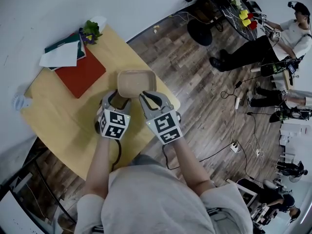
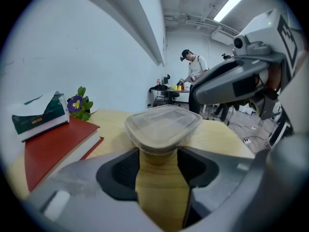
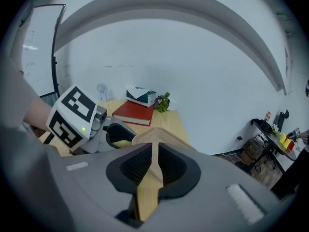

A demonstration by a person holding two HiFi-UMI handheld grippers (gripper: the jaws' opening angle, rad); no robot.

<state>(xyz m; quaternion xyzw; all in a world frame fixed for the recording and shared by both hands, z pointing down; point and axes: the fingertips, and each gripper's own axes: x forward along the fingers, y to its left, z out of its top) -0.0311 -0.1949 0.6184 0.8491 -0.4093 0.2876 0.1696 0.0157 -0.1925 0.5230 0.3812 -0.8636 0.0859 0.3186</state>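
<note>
As the tub (image 1: 136, 82) looks light and crushable, grip gently: your left fingers (image 2: 120, 170) clasp its base, right fingers (image 3: 133, 168) pinch its rim.

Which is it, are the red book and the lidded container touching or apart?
Apart. The head view shows a strip of bare tabletop between the red book and the lidded container.

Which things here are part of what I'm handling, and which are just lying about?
In hand: lidded container, left gripper, right gripper.
Lying about: red book, green-white box, purple flower, all on the table.
</note>
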